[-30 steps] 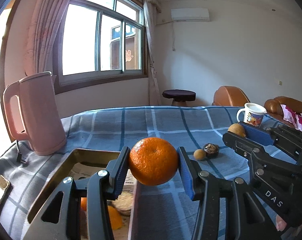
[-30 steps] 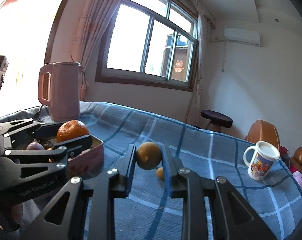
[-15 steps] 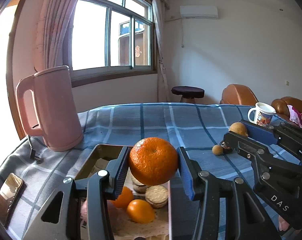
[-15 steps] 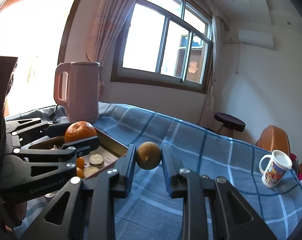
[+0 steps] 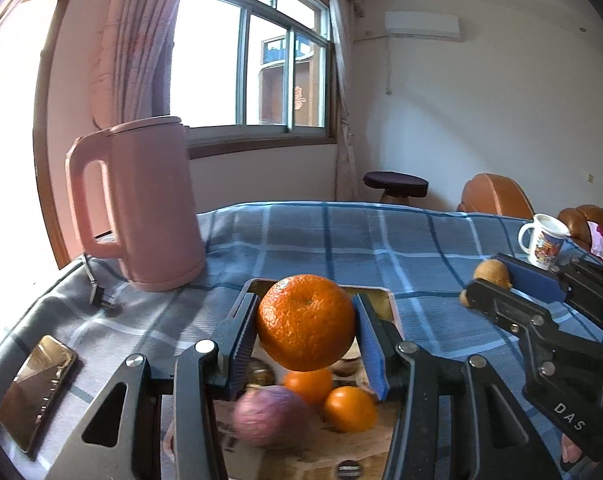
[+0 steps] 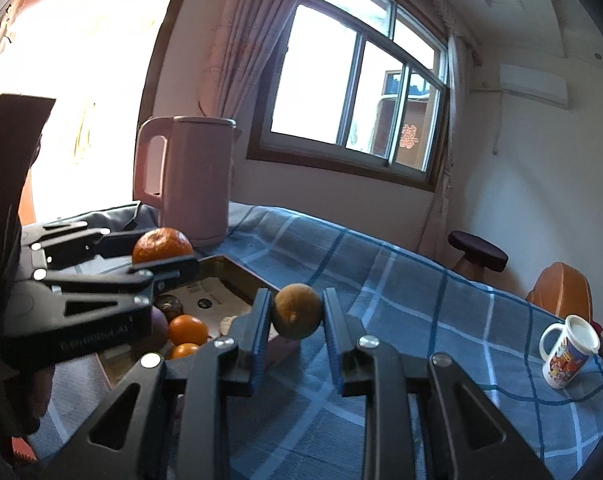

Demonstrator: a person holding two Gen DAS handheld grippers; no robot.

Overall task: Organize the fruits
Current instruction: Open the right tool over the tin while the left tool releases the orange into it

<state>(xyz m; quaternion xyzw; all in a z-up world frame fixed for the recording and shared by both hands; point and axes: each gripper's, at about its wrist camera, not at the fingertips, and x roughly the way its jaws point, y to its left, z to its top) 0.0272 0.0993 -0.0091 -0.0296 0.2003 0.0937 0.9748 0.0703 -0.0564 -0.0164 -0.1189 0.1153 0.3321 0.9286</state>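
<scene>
Two grippers carry fruit toward one box. The left gripper (image 5: 306, 334) is clamped on a large orange (image 5: 306, 322), hanging right above the open tin box (image 5: 375, 294), where two small oranges (image 5: 349, 408) and a purple fruit (image 5: 271, 414) already lie. The right gripper (image 6: 296, 322) pinches a small brownish fruit (image 6: 296, 317) just outside the box's near corner, over the blue checked cloth (image 6: 421, 320). A sound release likely means lowering the orange into the bare space before parting the jaws, then bringing the brown fruit across the rim, clear of the pink kettle (image 5: 141, 204).
</scene>
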